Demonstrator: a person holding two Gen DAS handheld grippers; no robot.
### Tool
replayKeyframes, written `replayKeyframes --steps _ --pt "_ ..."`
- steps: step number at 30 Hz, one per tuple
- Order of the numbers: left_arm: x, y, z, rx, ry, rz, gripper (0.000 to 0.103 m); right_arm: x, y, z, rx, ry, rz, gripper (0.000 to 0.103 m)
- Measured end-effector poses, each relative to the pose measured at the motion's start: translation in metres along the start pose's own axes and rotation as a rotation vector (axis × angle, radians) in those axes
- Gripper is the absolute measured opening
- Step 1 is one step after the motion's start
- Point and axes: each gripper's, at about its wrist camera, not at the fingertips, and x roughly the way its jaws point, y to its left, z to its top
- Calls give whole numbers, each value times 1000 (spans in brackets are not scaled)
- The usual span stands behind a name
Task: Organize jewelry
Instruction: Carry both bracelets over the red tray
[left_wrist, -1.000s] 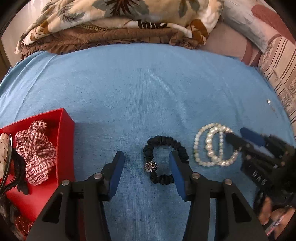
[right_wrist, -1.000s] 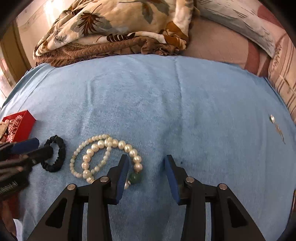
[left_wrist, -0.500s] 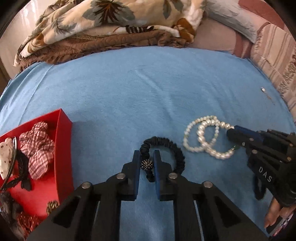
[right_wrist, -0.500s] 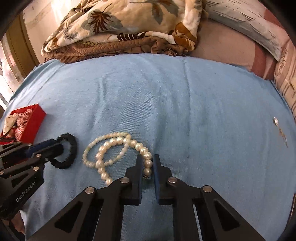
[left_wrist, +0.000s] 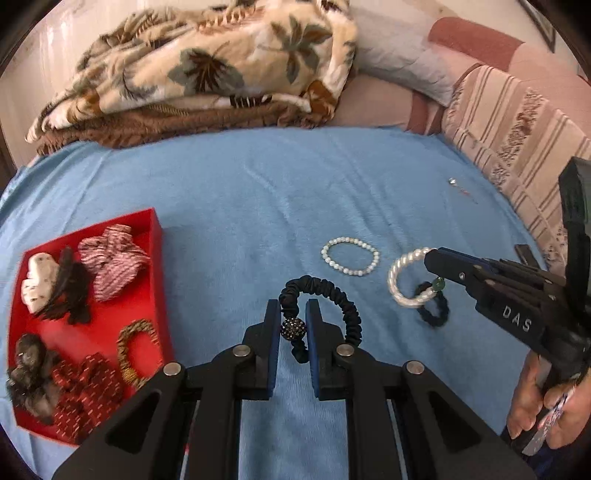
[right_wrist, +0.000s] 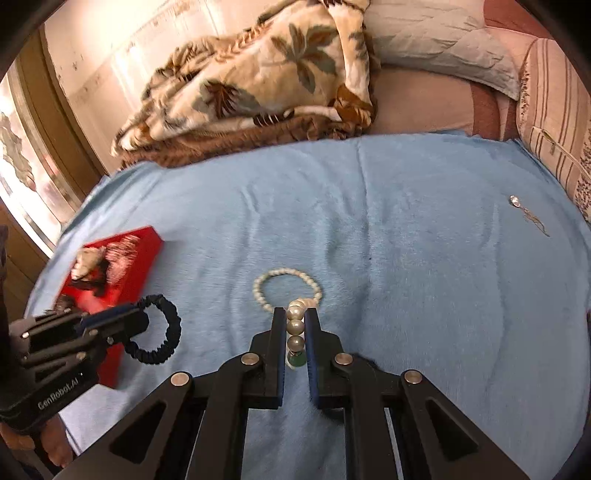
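In the left wrist view my left gripper (left_wrist: 293, 314) is shut on a black ruffled hair band (left_wrist: 325, 291), pinching it at its sparkly bead (left_wrist: 293, 328) and holding it just above the blue cloth. To its right, my right gripper (left_wrist: 437, 258) holds a large pearl bracelet (left_wrist: 397, 280) with a green bead. In the right wrist view that gripper (right_wrist: 295, 314) is shut on the large pearls (right_wrist: 295, 326). A thin pearl bracelet (right_wrist: 264, 291) lies flat on the cloth just beyond. The left gripper (right_wrist: 114, 325) carries the hair band (right_wrist: 166, 332) at the left.
A red tray (left_wrist: 157, 236) with scrunchies, hair clips and bands sits at the left on the blue cloth (left_wrist: 258, 206). A small silver pendant (right_wrist: 515, 201) lies far right. Folded blankets (left_wrist: 207, 74) and pillows (left_wrist: 517, 122) line the back and right edges.
Both grippers went from open to shut, the left on the hair band, the right on the large pearl bracelet. Both lifted and pulled back; the thin pearl bracelet stayed on the cloth.
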Motion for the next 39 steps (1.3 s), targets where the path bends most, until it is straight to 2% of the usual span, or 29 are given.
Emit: replayKeyframes --steps 8,18,30,39 --pt "-47 12 -20 -12 -67 3 13 -38 33 -11 -21 -44 35 11" --pt "-81 61 -42 -95 -116 24 13 -65 78 -29 -87 -60 59 11" --pt "-95 127 -59 -207 -137 53 13 -60 128 -34 -161 -37 72 11" --pt "-96 177 -53 -270 -155 100 13 -49 160 -31 -200 -15 89 11"
